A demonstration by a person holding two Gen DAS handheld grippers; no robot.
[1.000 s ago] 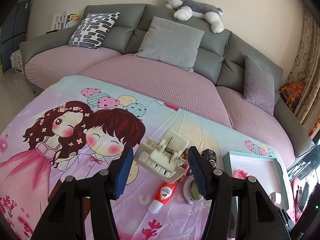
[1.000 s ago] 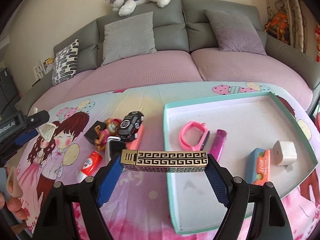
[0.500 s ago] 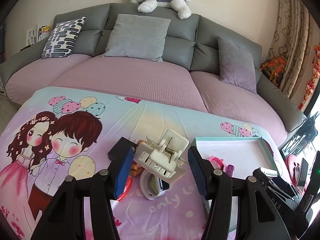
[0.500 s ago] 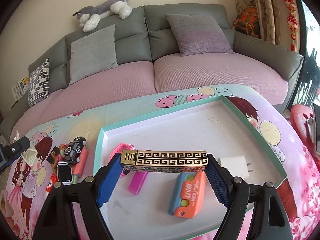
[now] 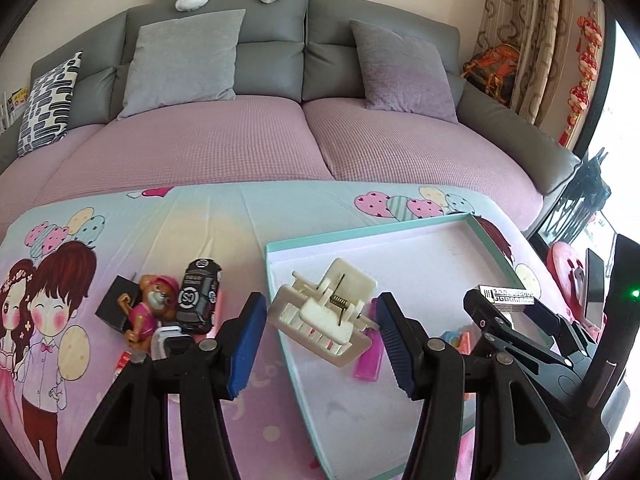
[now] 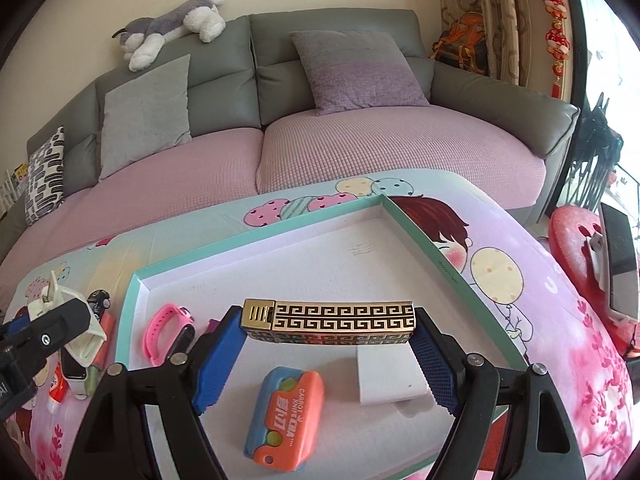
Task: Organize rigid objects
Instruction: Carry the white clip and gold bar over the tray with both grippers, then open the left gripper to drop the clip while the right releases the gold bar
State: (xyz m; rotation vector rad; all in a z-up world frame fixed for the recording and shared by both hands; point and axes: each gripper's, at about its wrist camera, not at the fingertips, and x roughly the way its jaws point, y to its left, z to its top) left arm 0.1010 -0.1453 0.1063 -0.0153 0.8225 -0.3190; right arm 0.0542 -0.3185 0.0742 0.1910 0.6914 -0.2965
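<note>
Both grippers carry loads over the tray [image 6: 136,280]: left gripper [image 5: 322,332] clamps a hair clip [image 5: 324,312], right gripper [image 6: 326,344] a patterned bar [image 6: 332,320]; lowering and releasing should come next.

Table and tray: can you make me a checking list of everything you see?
Surface: cartoon tablecloth.
Job's things: teal tray holds pink band, orange case, white block.
Clutter: toy car, puppy figure outside the tray.
Grippers: left gripper grips white clip; right gripper grips gold patterned bar.
Cables: nothing seen.
Surroundings: grey sofa, plush dog.
</note>
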